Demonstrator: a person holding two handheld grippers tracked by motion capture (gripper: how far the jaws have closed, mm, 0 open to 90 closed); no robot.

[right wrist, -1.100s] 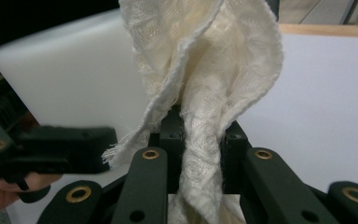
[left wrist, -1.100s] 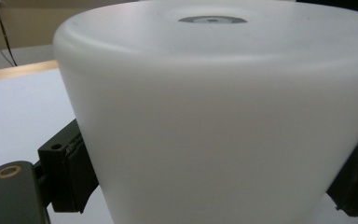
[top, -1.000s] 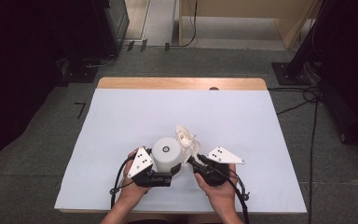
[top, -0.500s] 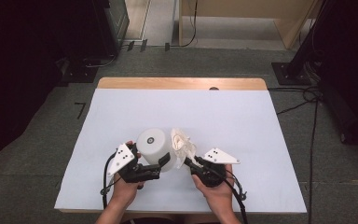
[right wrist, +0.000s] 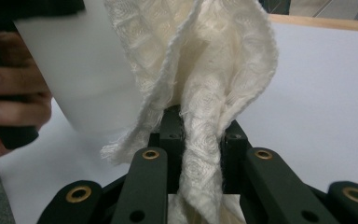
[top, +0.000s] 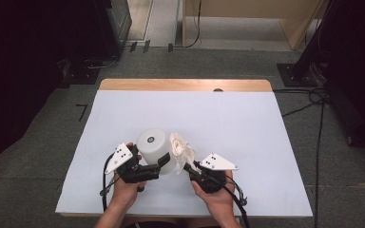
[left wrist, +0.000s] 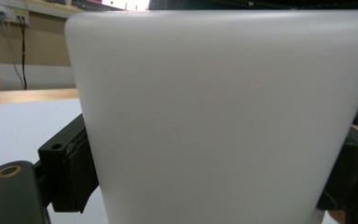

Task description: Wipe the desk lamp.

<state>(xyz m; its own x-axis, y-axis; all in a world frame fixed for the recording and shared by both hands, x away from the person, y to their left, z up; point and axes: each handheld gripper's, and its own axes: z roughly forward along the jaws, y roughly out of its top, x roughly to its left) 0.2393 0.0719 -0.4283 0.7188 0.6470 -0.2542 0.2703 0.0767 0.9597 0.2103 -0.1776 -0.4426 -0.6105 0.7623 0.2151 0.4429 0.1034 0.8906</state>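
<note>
Since a second before, both grippers had shifted left, parting cup [top: 154, 149] and cloth [top: 181, 148]. Left gripper [top: 148, 167] clamped the upturned cup on the table [top: 247, 123]; right gripper [top: 188, 166] pinched the cloth. Wiping seemed underway, so next the cloth should press against the cup's side.

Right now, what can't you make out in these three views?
- Left gripper view: the white frosted plastic cup blocks the table behind it; its base is cut off by the bottom edge.
- Right gripper view: the cream woven cloth covers the right claw's pads.
- High view: cup's inside unseen; it stands base up.
</note>
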